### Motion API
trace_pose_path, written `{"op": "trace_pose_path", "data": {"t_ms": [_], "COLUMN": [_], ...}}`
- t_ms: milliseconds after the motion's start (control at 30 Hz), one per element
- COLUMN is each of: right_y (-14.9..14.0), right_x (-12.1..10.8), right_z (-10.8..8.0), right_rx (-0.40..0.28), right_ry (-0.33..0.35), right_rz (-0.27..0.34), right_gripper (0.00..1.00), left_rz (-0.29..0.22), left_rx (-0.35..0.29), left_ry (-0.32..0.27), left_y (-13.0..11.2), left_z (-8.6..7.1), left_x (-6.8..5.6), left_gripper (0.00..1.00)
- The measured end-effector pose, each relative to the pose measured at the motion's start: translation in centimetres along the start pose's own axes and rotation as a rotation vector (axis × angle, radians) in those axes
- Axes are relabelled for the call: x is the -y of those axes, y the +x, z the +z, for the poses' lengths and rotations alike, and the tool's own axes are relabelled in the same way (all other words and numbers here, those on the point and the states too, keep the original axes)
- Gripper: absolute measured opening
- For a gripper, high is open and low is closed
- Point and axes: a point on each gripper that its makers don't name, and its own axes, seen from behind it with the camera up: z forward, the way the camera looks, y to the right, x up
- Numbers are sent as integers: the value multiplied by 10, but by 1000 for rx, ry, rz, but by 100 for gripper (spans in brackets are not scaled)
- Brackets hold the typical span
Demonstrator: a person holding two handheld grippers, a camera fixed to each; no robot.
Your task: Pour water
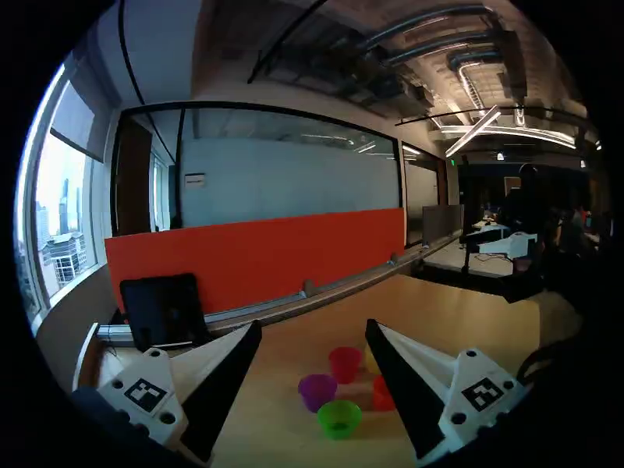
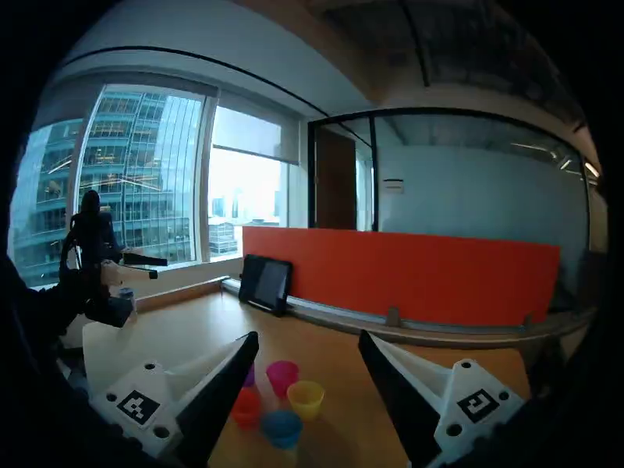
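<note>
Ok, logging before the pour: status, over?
Left gripper open, empty. Right gripper open, empty. Cups clustered upright on table, ahead. Dark screen at far edge, off the path.

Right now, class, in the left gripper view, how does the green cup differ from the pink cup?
The green cup is bright green; the pink cup is pink. The green cup stands nearest the camera, the pink cup farther back. Both stand upright, mouths open, on the wooden table.
</note>
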Motion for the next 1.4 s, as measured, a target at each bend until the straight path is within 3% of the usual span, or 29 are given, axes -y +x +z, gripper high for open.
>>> {"op": "trace_pose_path", "data": {"t_ms": [200,500,1400], "right_y": [-17,-52,-152], "right_x": [8,15,24], "right_z": [4,9,32], "right_rx": [38,116,324], "right_ry": [46,86,150], "right_rz": [-16,-26,-63], "right_gripper": [99,100,100], "left_rz": [6,5,-7], "left_rx": [25,113,312], "left_ry": [-38,-56,-129], "left_y": [-17,-61,-164], "left_z": [4,13,38], "left_x": [-9,-9,-27], "left_gripper": [99,99,99]}}
